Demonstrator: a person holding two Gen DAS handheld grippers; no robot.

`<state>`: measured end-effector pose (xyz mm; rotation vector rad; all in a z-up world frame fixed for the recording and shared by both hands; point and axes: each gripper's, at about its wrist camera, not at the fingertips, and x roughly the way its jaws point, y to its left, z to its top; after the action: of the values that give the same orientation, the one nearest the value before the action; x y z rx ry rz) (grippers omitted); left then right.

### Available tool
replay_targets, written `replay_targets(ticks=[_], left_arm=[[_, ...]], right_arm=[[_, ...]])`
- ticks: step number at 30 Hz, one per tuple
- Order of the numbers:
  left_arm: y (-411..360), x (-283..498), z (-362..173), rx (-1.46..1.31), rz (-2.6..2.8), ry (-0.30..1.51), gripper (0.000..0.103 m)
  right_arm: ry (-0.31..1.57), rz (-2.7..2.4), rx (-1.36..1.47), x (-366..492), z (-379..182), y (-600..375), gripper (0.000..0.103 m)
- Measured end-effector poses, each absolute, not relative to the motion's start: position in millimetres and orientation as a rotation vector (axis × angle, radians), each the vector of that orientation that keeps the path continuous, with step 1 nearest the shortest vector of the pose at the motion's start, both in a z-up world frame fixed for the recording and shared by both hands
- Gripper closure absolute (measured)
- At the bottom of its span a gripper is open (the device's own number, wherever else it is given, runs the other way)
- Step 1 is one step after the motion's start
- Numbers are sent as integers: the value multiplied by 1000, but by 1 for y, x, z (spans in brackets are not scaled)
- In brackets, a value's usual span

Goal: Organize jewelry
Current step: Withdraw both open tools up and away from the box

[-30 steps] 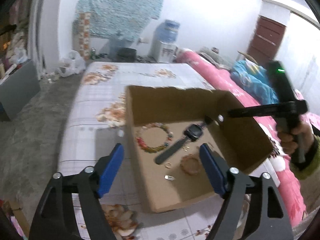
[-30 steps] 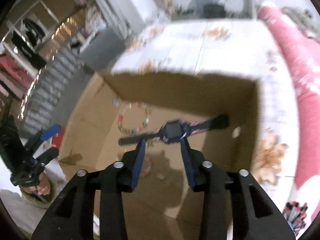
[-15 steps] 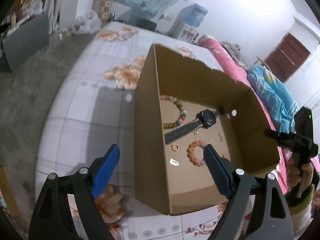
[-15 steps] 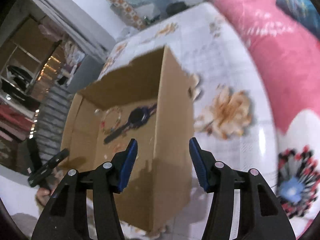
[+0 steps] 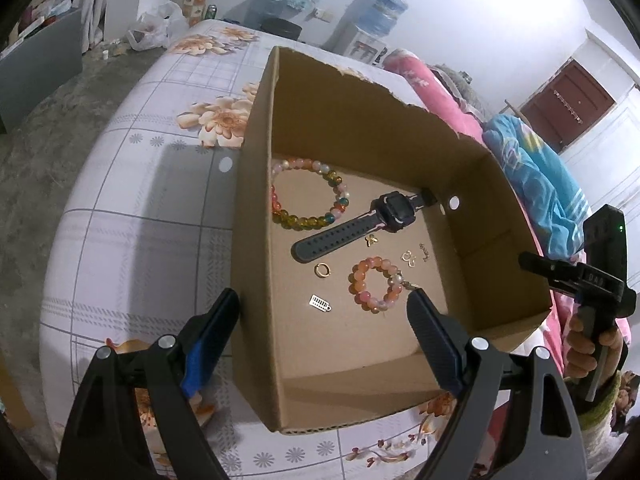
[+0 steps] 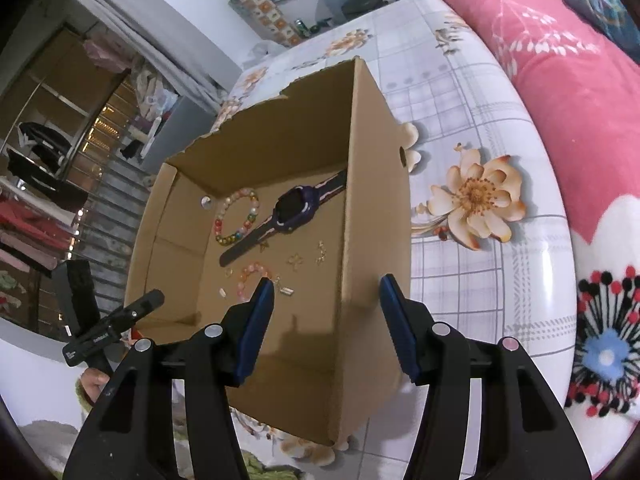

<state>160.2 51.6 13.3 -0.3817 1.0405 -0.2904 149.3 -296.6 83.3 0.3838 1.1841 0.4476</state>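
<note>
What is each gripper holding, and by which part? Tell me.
Nothing. The left gripper and right gripper each straddle a cardboard box wall, jaws open.

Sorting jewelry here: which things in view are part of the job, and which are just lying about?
Job:
cardboard box
large bead bracelet
small bead bracelet
watch
gold ring
small gold charms
silver tag

Lying about:
water dispenser
plastic bag
blue blanket

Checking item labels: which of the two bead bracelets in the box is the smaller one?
The pink-orange bracelet, lying nearer the cameras than the watch; the larger multicoloured bracelet lies beyond it.
</note>
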Motion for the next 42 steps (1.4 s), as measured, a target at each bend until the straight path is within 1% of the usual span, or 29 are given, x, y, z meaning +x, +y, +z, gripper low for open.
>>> replay_targets(ticks=[9, 42], left_arm=[[60, 162, 15, -372, -244, 1036, 19], [52, 159, 14, -310, -211, 1038, 19]], right_arm=[[1199, 479, 382, 146, 81, -286, 49], [1195, 451, 407, 137, 80, -287, 49]])
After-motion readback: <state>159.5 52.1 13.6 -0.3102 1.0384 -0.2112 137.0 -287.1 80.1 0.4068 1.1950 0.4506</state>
